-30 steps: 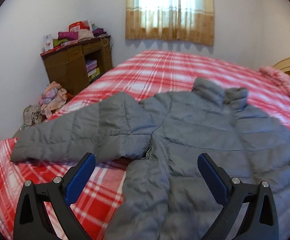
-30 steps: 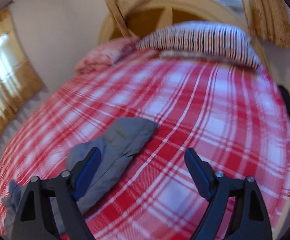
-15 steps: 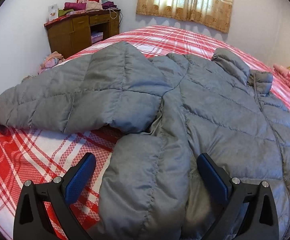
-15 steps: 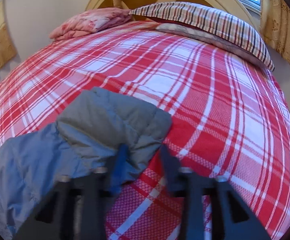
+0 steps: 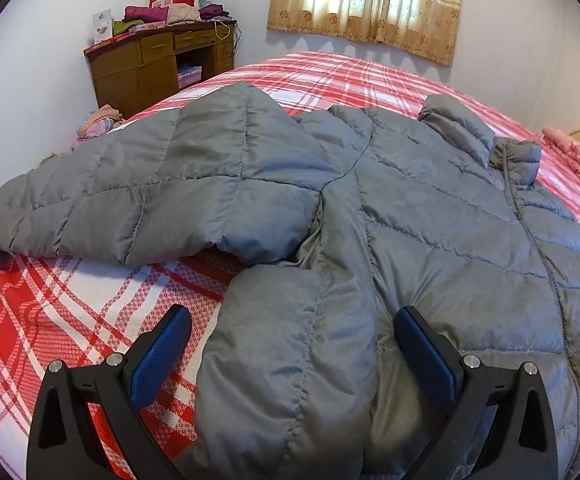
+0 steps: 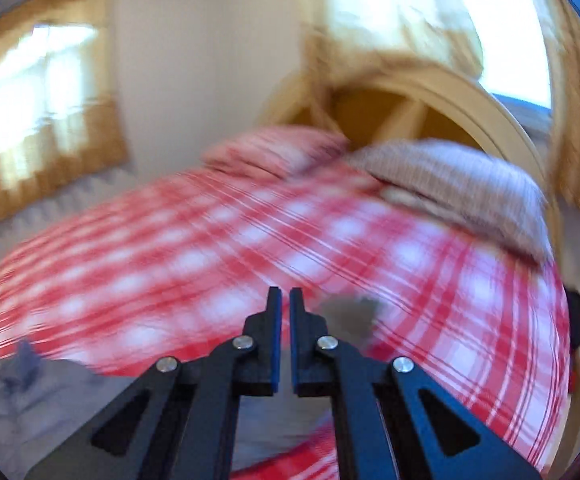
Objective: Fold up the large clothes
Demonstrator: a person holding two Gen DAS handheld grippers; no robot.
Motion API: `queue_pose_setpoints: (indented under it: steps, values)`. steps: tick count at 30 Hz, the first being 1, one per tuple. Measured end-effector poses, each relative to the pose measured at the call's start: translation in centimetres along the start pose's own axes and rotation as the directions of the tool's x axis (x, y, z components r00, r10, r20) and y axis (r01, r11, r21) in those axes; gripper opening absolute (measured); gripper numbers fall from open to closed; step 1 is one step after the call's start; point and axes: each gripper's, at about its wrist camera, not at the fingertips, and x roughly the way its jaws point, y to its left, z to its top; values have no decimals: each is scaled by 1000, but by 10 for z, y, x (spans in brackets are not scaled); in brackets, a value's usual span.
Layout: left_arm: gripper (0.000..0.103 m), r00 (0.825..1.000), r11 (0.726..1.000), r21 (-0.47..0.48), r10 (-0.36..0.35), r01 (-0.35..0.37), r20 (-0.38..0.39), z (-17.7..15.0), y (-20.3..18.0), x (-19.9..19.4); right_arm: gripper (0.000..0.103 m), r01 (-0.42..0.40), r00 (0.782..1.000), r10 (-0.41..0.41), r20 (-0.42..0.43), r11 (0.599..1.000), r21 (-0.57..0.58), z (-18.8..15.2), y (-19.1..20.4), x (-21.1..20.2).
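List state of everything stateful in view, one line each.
Jacket: spread flat on the bed, front up, closed along the zip, one sleeve stretched sideways.
Left gripper: open, straddling the jacket's side edge.
Right gripper: nearly shut; view blurred, cannot tell if it holds cloth.
Curtains: drawn.
Desk: piled with clothes.

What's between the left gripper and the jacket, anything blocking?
Nothing visible. The open left gripper already straddles the grey jacket's side edge on the plaid bedspread; fabric lies between its fingers.
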Motion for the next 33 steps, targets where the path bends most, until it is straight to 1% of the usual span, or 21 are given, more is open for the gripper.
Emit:
queue_pose_setpoints:
  steps: [1,2,4,5,7,8,9,11,13,16,17,19,20,23,25,26,27,29,30,31,33]
  values:
    - [102,1000,1000,-5,-12,12,4,-1,2,-1,5,-35,999,35,12,999,-25,2,17,-12]
    - [102,1000,1000,-8,-23,23,5,-1,4,-2,5,-102,994,103,20,993,-67,5,45,-28]
    - [102,999,999,-12,-44,44,12,-2,7,-4,5,-171,985,172,10,982,-83,2,78,-44]
    - [102,998,998,-20,-59,59,19,-3,10,-5,5,-190,982,190,1,979,-74,0,89,-46]
    - [102,996,996,-38,-84,85,24,-3,15,-6,9,-184,983,183,-21,981,-55,-10,102,-42]
    - [102,995,994,-45,-94,95,27,-3,17,-6,25,-169,985,167,-43,985,-45,-16,104,-34]
    - [102,995,994,-49,-100,101,30,-3,17,-7,61,-155,986,153,-68,988,-28,-23,103,-26]
    - [102,993,992,-54,-109,110,34,-4,19,-8,102,-112,991,113,-77,994,20,-38,89,-11]
    - [102,993,992,-57,-113,115,36,-4,19,-8,102,-55,997,56,-55,998,21,-44,73,-6]
    - [102,994,993,-53,-108,109,34,-3,19,-8,103,82,992,-83,-95,997,-9,-54,33,20]
    - [102,994,993,-50,-104,106,33,-4,20,-8,103,161,979,-159,-124,987,7,-59,8,37]
    - [102,995,994,-44,-96,97,30,-3,18,-7,103,246,957,-234,-170,967,58,-61,-28,57]
    - [102,995,995,-40,-91,92,28,-3,17,-7,103,307,937,-280,-209,945,109,-66,-60,74]
    - [102,997,997,-24,-68,69,20,-2,12,-5,103,389,899,-331,-287,904,177,-81,-113,105]
    - [102,999,999,-9,-48,48,11,-2,9,-3,102,415,873,-331,-357,890,189,-93,-139,131]
    - [102,999,999,-4,-39,39,9,-2,8,-2,100,426,858,-326,-396,884,194,-101,-149,142]
    - [102,1000,1000,6,-26,26,4,-2,6,-1,91,424,853,-312,-418,881,208,-108,-156,148]
    - [102,1000,1000,18,-9,9,-2,-2,3,0,77,384,863,-259,-433,895,229,-121,-158,158]
    - [102,1000,1000,23,-1,1,-5,-2,2,1,75,387,865,-282,-414,901,196,-125,-153,156]
    - [102,1000,1000,29,7,-6,-7,-2,1,1,69,386,869,-306,-390,911,145,-126,-147,156]
    - [102,1000,999,34,16,-15,-10,-1,0,3,32,357,878,-286,-384,925,128,-122,-140,152]
